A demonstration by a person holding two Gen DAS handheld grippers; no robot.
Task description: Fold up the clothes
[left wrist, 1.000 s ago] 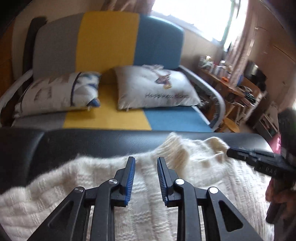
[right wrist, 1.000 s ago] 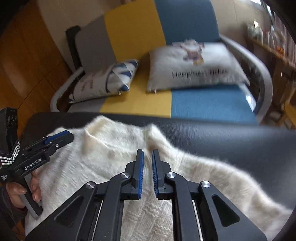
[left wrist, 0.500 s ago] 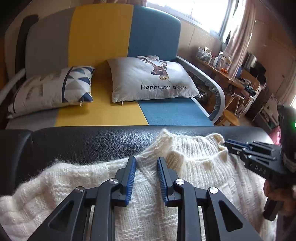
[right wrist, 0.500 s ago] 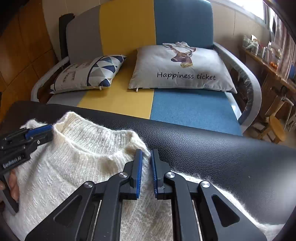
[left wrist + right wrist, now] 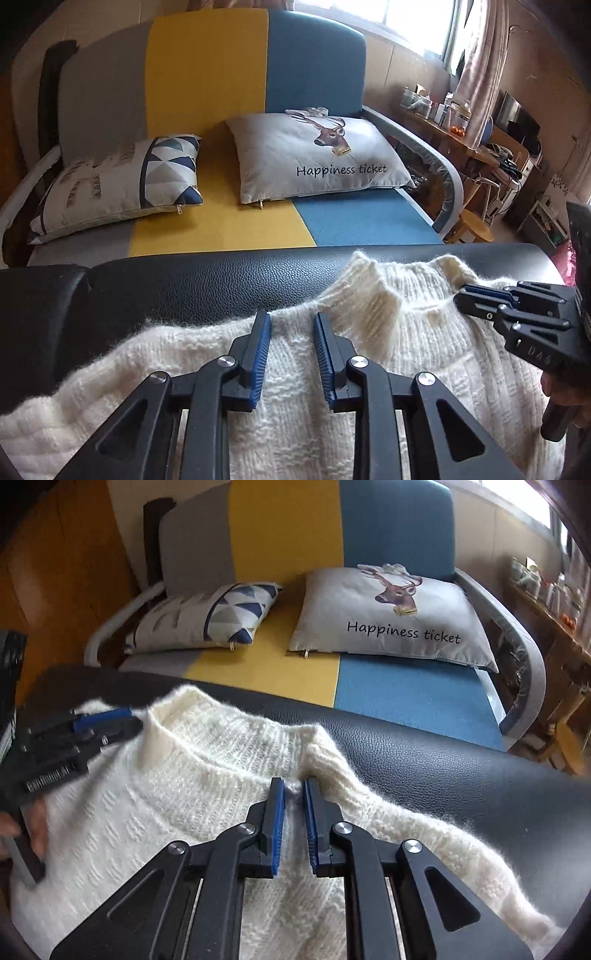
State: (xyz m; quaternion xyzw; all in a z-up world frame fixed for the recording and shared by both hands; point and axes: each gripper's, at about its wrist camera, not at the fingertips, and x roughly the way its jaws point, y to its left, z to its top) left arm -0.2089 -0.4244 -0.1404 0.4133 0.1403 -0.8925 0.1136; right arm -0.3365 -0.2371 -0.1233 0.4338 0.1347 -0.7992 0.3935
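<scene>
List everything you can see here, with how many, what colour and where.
sweater: one, cream knit, spread on the black bench, collar toward the sofa
bench: one, black leather-look, nearest
sofa: one, grey, yellow and blue panels, behind the bench
deer cushion: one, grey, on the sofa's blue side
triangle cushion: one, grey with blue triangles, on the sofa's grey side
stool: one, wooden, right of the sofa
left claw: black, blue pads, jaws apart over one shoulder
right claw: jaws opening, knit between them beside the collar

A: What do the claws look like?
B: The left claw (image 5: 291, 321) and right claw (image 5: 294, 788) are black plastic, with ribbed blue pads and silver pivot screws.
A: Markings?
B: White "GenRobot.AI" lettering.
</scene>
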